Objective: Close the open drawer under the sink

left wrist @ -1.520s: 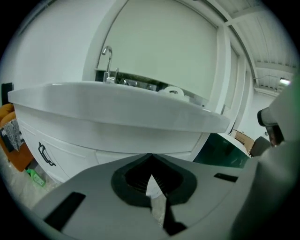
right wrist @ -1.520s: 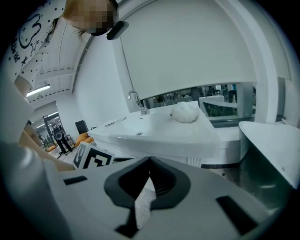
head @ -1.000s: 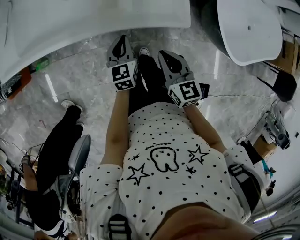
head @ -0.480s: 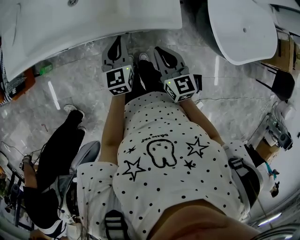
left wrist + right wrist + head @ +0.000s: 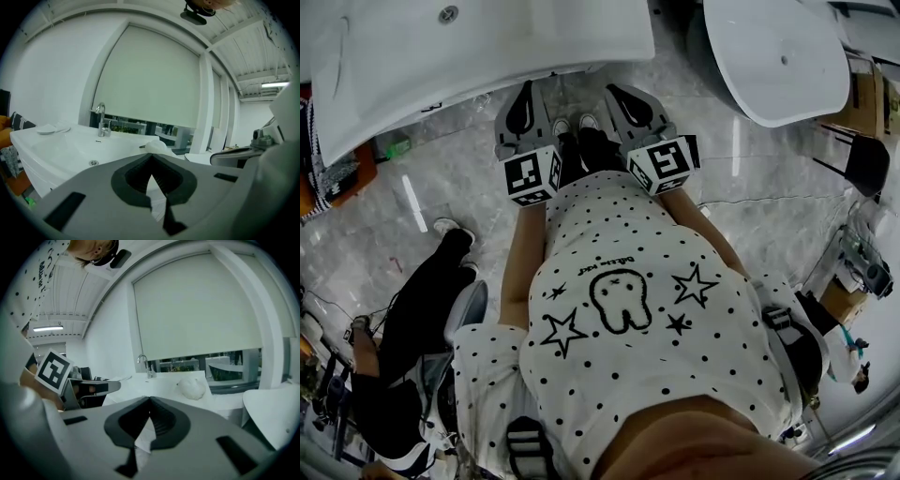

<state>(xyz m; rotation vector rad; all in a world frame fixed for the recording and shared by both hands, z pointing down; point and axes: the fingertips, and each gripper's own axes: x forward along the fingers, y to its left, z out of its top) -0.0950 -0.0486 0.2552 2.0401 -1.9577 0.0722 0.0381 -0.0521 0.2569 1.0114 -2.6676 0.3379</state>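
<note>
Head view, straight down: a person in a spotted shirt (image 5: 628, 309) holds both tools out in front, side by side over the marbled floor (image 5: 469, 178) and a pair of shoes (image 5: 577, 125). The left tool (image 5: 526, 94) points at the front edge of the white sink (image 5: 487, 47), and from above its tip lines up with that edge. The right tool (image 5: 617, 94) sits just beside it, aimed the same way, near the sink's right corner.

In the left gripper view, the left tool (image 5: 151, 157) is closed, its jaws pressed tip to tip with nothing caught between them. Past them lies the basin with its tap (image 5: 101, 119), a drain (image 5: 94, 162), a shallow dish (image 5: 47, 129) at the far left and a white lump (image 5: 157, 146) on the counter. A big pale blind (image 5: 150, 79) fills the wall behind.

In the right gripper view, the right tool (image 5: 150, 398) is closed as well, tips together and empty. It looks across the sink top, with the left tool's marker cube (image 5: 54, 371) at the picture's left edge.

And the drawer? It belongs under the sink, but the sink top covers it from above and both gripper views look over that top. So no view shows how the drawer stands.

A second white basin (image 5: 778, 56) sits at the upper right, well apart. Someone in black (image 5: 412, 319) sits at the lower left.
</note>
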